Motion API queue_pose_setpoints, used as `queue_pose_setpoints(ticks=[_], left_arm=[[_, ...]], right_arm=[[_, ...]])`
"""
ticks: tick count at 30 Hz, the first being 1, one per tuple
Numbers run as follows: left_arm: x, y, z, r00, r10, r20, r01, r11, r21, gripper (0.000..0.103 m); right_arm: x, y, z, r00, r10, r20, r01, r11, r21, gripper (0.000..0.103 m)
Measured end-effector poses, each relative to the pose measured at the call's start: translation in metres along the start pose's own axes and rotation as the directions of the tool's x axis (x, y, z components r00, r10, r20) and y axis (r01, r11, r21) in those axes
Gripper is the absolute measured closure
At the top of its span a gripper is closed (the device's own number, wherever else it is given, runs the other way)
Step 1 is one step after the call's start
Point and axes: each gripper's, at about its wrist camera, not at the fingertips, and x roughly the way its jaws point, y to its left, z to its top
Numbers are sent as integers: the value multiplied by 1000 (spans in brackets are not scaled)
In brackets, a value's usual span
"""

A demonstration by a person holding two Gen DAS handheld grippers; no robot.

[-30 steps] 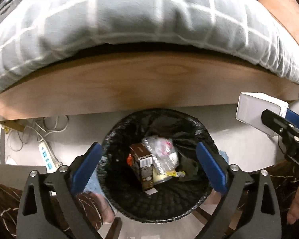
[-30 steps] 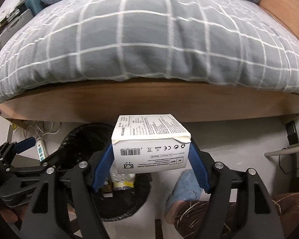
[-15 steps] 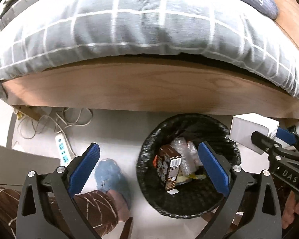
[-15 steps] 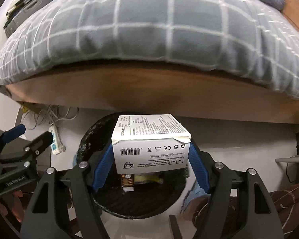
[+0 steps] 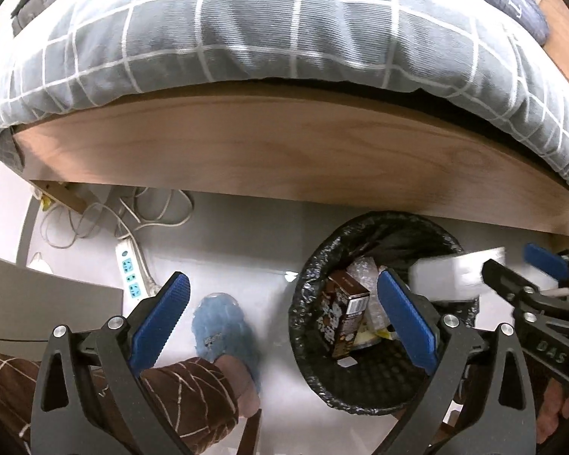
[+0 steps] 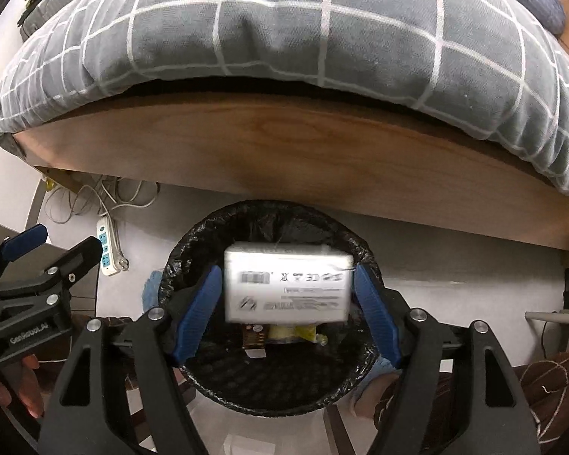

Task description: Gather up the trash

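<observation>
A white plastic power strip (image 5: 132, 273) with tangled pale cords lies on the smooth grey floor (image 5: 239, 235) by the left end of the bed's wood-grain side board (image 5: 277, 144), under a soft grey quilt (image 5: 246, 22) crossed with white lines. Nearer, a fuzzy blue slipper (image 5: 223, 322) sits beside the left tool (image 5: 280, 320), whose ribbed blue pads stand wide apart with nothing between them. To the right, just off the board's lower edge, stands a round mesh bin (image 6: 269, 341) lined with a crinkled black bag; it holds a brown carton (image 5: 343, 313), clear crumpled plastic and yellow scraps. The right tool (image 6: 286, 313) hangs over the bin, jaws opening, and the white printed cardboard box (image 6: 288, 282), blurred, sits between its pads above the bin's mouth, apparently loose.
</observation>
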Motion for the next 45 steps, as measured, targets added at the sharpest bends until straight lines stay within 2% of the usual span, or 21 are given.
queue_pose_setpoints(ticks=[6,9,13,23,27,30,36,45], left_arm=[[-9,-4,5,1000,-15,26,15,1000,-5,6],[-18,-11,9,998,-34,45,34,999,2,6],[-48,-25,22,991,-72,116,69,997,23,6],[-149,-59,41,952,-155,264,139,987,80,6],[-196,-71,34,934,-162,319,128,984,124,6],[-220,-75,25,929,-163,333,127,984,128,6],[-246,-73,6,927,-156,341,126,986,108,6],[-259,-62,2,923,-132,361,107,990,88,6]], right_arm=[[-8,-6,2,999,-34,30,33,999,14,15],[-18,-10,5,995,-67,71,66,998,18,9],[-46,-26,10,985,-100,141,94,994,47,8],[-169,-66,13,935,-146,322,112,986,123,8],[-216,-71,1,920,-127,370,78,986,145,8],[-243,-72,-10,906,-146,398,94,985,147,8],[-270,-69,-28,885,-157,437,102,984,147,8],[-281,-66,-35,881,-144,451,88,986,143,8]])
